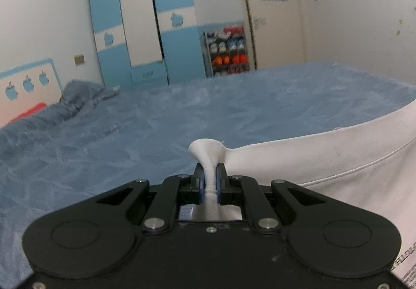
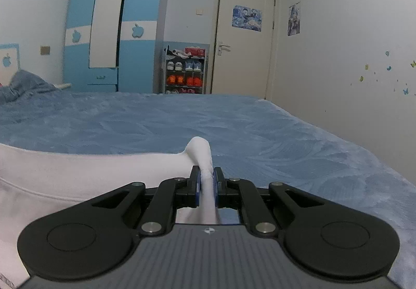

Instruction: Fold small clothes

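Garment: white garment (image 1: 325, 159) stretched above the bed (image 1: 130, 133), possibly a shirt.
Fingers: left gripper (image 1: 210, 179) and right gripper (image 2: 206, 185) each pinched tight on a bunched corner.
Risk: thin pinches may slip; uneven pulling skews the fold.

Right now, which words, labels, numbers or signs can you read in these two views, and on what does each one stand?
No text reads clearly.
Dark print on the white garment, at the left view's lower right edge: cut off, unreadable.
Round emblem on the right gripper body: a mark, no letters.
Red box on the shoe rack: print too small.
Door poster and wall poster: pictures, any lettering blurred.
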The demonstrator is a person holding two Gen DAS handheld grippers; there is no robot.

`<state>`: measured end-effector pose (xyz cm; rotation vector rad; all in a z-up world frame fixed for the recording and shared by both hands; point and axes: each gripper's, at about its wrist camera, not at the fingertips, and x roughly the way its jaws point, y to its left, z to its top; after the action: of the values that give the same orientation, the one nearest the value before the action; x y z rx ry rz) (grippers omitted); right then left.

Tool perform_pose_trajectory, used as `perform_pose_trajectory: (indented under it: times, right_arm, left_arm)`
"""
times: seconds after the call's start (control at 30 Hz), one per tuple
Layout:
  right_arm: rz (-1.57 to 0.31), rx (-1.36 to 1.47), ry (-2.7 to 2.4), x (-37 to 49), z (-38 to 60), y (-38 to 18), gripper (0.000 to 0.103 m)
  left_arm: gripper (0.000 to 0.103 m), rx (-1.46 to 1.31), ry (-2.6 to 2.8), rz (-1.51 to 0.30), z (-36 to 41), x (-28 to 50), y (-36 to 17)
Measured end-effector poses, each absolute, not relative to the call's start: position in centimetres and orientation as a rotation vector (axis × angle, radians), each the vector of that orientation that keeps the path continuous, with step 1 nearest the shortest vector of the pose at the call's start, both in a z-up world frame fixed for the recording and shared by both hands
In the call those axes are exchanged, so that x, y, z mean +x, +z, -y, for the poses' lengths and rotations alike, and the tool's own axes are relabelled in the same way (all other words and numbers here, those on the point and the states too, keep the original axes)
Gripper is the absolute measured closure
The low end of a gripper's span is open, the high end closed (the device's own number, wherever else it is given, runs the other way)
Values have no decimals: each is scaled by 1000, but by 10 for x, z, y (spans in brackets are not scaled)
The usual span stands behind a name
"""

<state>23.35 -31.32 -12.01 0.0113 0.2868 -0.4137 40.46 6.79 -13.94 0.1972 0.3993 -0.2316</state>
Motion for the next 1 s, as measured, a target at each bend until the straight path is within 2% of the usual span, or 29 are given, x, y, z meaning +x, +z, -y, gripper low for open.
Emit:
perform_pose_trajectory:
  times: [0.17, 0.27, 0.3, 0.33, 0.37, 0.4, 0.5, 0.63, 0.7, 0.73, 1.0]
  right_arm:
    - [-375, 2, -418, 280, 327, -162, 93]
    - [-455, 18, -422, 298, 334, -187, 92]
    - [-474, 32, -424, 301, 335, -192, 84]
    - [-483, 43, -436, 302, 338, -195, 75]
    - [-498, 63, -440, 303, 341, -197, 55]
    - [-495, 80, -452, 301, 343, -194, 51]
    - [-457, 149, -456, 283, 350, -174, 50]
    - [-417, 232, -447, 230, 349, -139, 46]
    - [-423, 237, -400, 197, 346, -130, 34]
    - [-436, 229, -395, 183, 344, -128, 32]
    - [-566, 134, -347, 119, 332, -137, 31]
  left_arm:
    - [95, 232, -203, -459, -50, 449, -185]
    - [89, 250, -181, -508, -50, 465, -214]
    - [79, 245, -174, -540, -51, 471, -221]
    - [73, 234, -162, -573, -52, 477, -227]
    - [54, 228, -133, -584, -55, 480, -229]
    - [44, 218, -90, -581, -57, 479, -227]
    - [46, 144, -53, -572, -77, 470, -206]
    - [46, 77, -18, -675, -106, 434, -171]
    - [45, 50, -63, -700, -123, 400, -158]
    - [44, 41, -95, -708, -132, 383, -152]
    - [41, -26, -160, -872, -157, 304, -171]
